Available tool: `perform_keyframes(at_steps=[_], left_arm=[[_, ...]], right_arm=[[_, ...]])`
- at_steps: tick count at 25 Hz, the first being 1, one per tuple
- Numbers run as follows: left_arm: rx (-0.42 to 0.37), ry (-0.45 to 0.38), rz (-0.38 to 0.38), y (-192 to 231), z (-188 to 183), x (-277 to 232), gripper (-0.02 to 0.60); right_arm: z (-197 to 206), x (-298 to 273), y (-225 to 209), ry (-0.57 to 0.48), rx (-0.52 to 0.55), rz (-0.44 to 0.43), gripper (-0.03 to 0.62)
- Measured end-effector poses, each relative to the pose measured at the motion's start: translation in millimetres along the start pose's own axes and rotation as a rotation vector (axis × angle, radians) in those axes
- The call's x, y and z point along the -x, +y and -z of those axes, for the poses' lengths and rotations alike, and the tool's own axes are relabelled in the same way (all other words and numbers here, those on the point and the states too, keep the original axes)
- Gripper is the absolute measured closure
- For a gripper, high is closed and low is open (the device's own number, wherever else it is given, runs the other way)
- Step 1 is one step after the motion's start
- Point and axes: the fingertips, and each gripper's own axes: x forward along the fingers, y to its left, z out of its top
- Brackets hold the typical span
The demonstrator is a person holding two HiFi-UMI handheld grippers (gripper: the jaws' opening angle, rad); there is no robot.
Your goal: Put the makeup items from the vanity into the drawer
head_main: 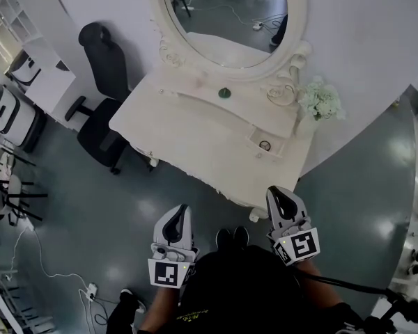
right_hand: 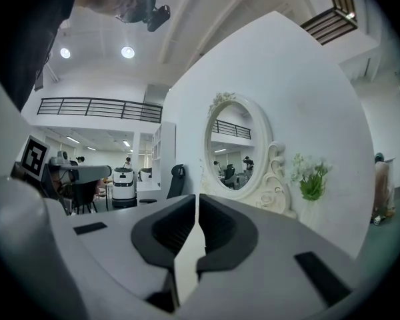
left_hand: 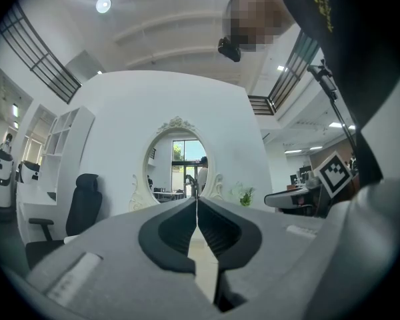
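The white vanity (head_main: 188, 127) with its oval mirror (head_main: 226, 19) stands ahead of me on the grey floor. A small dark green item (head_main: 224, 92) sits on its raised back shelf. A small round item (head_main: 265, 145) lies in a shallow open compartment (head_main: 254, 139) near the right end. A pale ornament (head_main: 279, 94) rests further back on the right. My left gripper (head_main: 182, 209) and right gripper (head_main: 278, 191) hang short of the vanity's front edge, both shut and with nothing in them. The jaws meet in the left gripper view (left_hand: 197, 203) and in the right gripper view (right_hand: 197, 200).
A black office chair (head_main: 101, 110) stands close to the vanity's left side. White flowers (head_main: 320, 101) sit at the right end against the wall. White shelving (head_main: 28, 61) and more chairs (head_main: 7, 193) are at the far left. Cables (head_main: 49, 273) trail on the floor.
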Motion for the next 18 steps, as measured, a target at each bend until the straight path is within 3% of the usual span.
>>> perform_keyframes(at_steps=[13,18], left_arm=[[0.013,-0.053,0.018,-3,-9,-6,0.56],[0.001,0.011,0.009,-1,5,-3,0.558]], right_arm=[[-6,-1,1,-0.01,0.022,-0.004,0.589],[-5,-3,2,-0.008,0.034,-0.014,0.591]])
